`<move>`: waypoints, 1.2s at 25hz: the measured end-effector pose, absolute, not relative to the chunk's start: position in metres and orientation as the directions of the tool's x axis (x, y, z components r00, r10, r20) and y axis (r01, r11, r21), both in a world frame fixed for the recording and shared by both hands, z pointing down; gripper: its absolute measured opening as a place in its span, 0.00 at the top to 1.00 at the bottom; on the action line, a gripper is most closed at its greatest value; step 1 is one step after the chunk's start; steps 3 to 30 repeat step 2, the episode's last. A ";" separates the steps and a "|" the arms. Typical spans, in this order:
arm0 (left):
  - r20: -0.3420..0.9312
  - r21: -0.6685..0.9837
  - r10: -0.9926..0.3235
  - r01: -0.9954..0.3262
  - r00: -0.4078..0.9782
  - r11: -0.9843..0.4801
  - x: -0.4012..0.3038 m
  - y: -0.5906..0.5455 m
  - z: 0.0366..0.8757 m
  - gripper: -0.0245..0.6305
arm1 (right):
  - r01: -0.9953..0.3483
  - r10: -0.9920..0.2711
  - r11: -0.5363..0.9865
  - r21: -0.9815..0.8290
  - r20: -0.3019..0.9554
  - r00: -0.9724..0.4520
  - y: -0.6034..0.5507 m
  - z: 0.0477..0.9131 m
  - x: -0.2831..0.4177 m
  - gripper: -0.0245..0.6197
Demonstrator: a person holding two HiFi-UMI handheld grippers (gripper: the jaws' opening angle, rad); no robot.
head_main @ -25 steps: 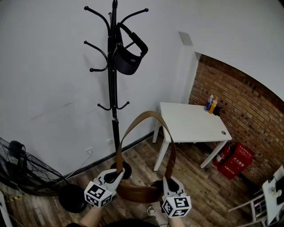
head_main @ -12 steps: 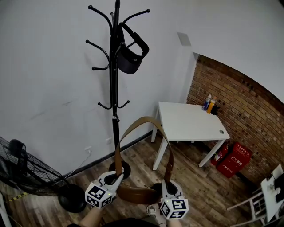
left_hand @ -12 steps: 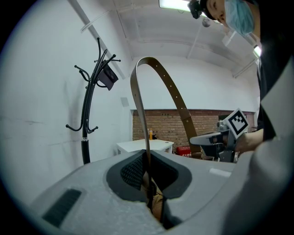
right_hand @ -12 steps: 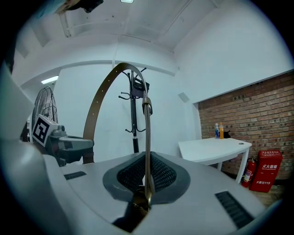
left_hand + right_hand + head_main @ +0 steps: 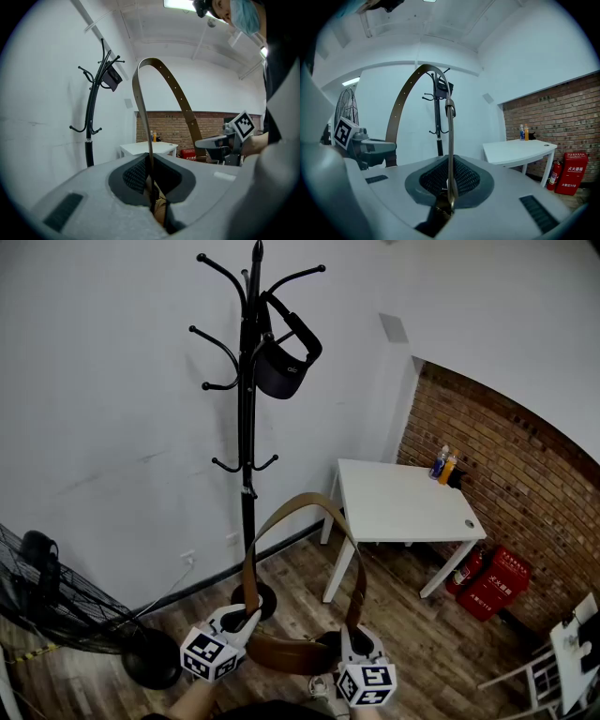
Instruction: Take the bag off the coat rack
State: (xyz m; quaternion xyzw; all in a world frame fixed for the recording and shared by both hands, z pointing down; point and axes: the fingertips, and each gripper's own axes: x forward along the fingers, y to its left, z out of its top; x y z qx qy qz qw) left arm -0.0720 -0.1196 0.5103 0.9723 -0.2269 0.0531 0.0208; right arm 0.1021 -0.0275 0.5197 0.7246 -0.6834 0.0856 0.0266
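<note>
- Bag (image 5: 284, 651) is hanging low between my two claws, off the coat rack (image 5: 247, 427) standing beyond them.
- My left claw (image 5: 249, 617) is pointing nearly level, jaws clamping the strap (image 5: 298, 502) near its left end.
- My right claw (image 5: 354, 630) is gripping the other end; the strap is arching above both.

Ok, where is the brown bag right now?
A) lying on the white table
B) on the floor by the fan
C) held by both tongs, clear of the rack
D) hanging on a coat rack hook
C: the brown bag hangs between the left tongs and the right tongs, each shut on its strap, apart from the coat rack, where only a black visor hangs.
</note>
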 end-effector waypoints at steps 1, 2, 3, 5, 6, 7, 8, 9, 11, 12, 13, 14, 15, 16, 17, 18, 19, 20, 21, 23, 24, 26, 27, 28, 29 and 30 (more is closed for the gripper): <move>0.114 0.017 -0.439 -0.443 0.891 -0.896 -0.073 -0.119 0.510 0.94 | -0.995 -0.986 -0.065 -0.079 0.159 0.052 -0.027 0.519 0.101 0.92; 0.115 0.018 -0.439 -0.444 0.891 -0.896 -0.074 -0.119 0.510 0.94 | -0.995 -0.986 -0.065 -0.079 0.157 0.051 -0.027 0.518 0.101 0.92; 0.115 0.018 -0.439 -0.444 0.891 -0.896 -0.074 -0.119 0.510 0.94 | -0.995 -0.986 -0.065 -0.079 0.157 0.051 -0.027 0.518 0.101 0.92; 0.115 0.018 -0.439 -0.444 0.891 -0.896 -0.074 -0.119 0.510 0.94 | -0.995 -0.986 -0.065 -0.079 0.157 0.051 -0.027 0.518 0.101 0.92; 0.115 0.018 -0.439 -0.444 0.891 -0.896 -0.074 -0.119 0.510 0.94 | -0.995 -0.986 -0.065 -0.079 0.157 0.051 -0.027 0.518 0.101 0.92; 0.115 0.018 -0.439 -0.444 0.891 -0.896 -0.074 -0.119 0.510 0.94 | -0.995 -0.986 -0.065 -0.079 0.157 0.051 -0.027 0.518 0.101 0.92; 0.115 0.018 -0.439 -0.444 0.891 -0.896 -0.074 -0.119 0.510 0.94 | -0.995 -0.986 -0.065 -0.079 0.157 0.051 -0.027 0.518 0.101 0.92; 0.115 0.018 -0.439 -0.444 0.891 -0.896 -0.074 -0.119 0.510 0.94 | -0.995 -0.986 -0.065 -0.079 0.157 0.051 -0.027 0.518 0.101 0.92; 0.115 0.018 -0.439 -0.444 0.891 -0.896 -0.074 -0.119 0.510 0.94 | -0.995 -0.986 -0.065 -0.079 0.157 0.051 -0.027 0.518 0.101 0.92; 0.115 0.018 -0.439 -0.444 0.891 -0.896 -0.074 -0.119 0.510 0.94 | -0.995 -0.986 -0.065 -0.079 0.157 0.051 -0.027 0.518 0.101 0.92; 0.115 0.018 -0.439 -0.444 0.891 -0.896 -0.074 -0.119 0.510 0.94 | -0.995 -0.986 -0.065 -0.079 0.157 0.051 -0.027 0.518 0.101 0.92; 0.115 0.018 -0.439 -0.444 0.891 -0.896 -0.074 -0.119 0.510 0.94 | -0.995 -0.986 -0.065 -0.079 0.157 0.051 -0.027 0.518 0.101 0.92; 0.115 0.018 -0.439 -0.444 0.891 -0.896 -0.074 -0.119 0.510 0.94 | -0.995 -0.986 -0.065 -0.079 0.157 0.051 -0.027 0.518 0.101 0.92; 0.115 0.018 -0.439 -0.444 0.891 -0.896 -0.074 -0.119 0.510 0.94 | -0.995 -0.986 -0.065 -0.079 0.157 0.051 -0.027 0.518 0.101 0.92; 0.115 0.018 -0.439 -0.444 0.891 -0.896 -0.074 -0.119 0.510 0.94 | -0.995 -0.986 -0.065 -0.079 0.157 0.051 -0.027 0.518 0.101 0.92; 0.115 0.018 -0.439 -0.444 0.891 -0.896 -0.074 -0.119 0.510 0.94 | -0.995 -0.986 -0.065 -0.079 0.157 0.051 -0.027 0.518 0.101 0.92; 0.115 0.018 -0.439 -0.444 0.891 -0.896 -0.074 -0.119 0.510 0.94 | -0.995 -0.986 -0.065 -0.079 0.157 0.051 -0.027 0.518 0.101 0.92; 0.115 0.018 -0.439 -0.444 0.891 -0.896 -0.074 -0.119 0.510 0.94 | -0.995 -0.986 -0.065 -0.079 0.157 0.051 -0.027 0.518 0.101 0.92; 0.115 0.018 -0.439 -0.444 0.891 -0.896 -0.074 -0.119 0.510 0.94 | -0.995 -0.986 -0.065 -0.079 0.157 0.051 -0.027 0.518 0.101 0.92; 0.115 0.018 -0.439 -0.444 0.891 -0.896 -0.074 -0.119 0.510 0.94 | -0.995 -0.986 -0.065 -0.079 0.157 0.051 -0.027 0.518 0.101 0.92; 0.115 0.018 -0.439 -0.444 0.891 -0.896 -0.074 -0.119 0.510 0.94 | -0.995 -0.986 -0.065 -0.079 0.157 0.051 -0.027 0.518 0.101 0.92; 0.115 0.018 -0.439 -0.444 0.891 -0.896 -0.074 -0.119 0.510 0.94 | -0.995 -0.986 -0.065 -0.079 0.157 0.051 -0.027 0.518 0.101 0.92; 0.115 0.018 -0.439 -0.444 0.891 -0.896 -0.074 -0.119 0.510 0.94 | -0.995 -0.986 -0.065 -0.079 0.157 0.051 -0.027 0.518 0.101 0.92; 0.115 0.018 -0.439 -0.444 0.891 -0.896 -0.074 -0.119 0.510 0.94 | -0.995 -0.986 -0.065 -0.079 0.157 0.051 -0.027 0.518 0.101 0.92; 0.115 0.018 -0.439 -0.444 0.891 -0.896 -0.074 -0.119 0.510 0.94 | -0.995 -0.986 -0.065 -0.079 0.157 0.051 -0.027 0.518 0.101 0.92; 0.115 0.018 -0.439 -0.444 0.891 -0.896 -0.074 -0.119 0.510 0.94 | -0.995 -0.986 -0.065 -0.079 0.157 0.051 -0.027 0.518 0.101 0.92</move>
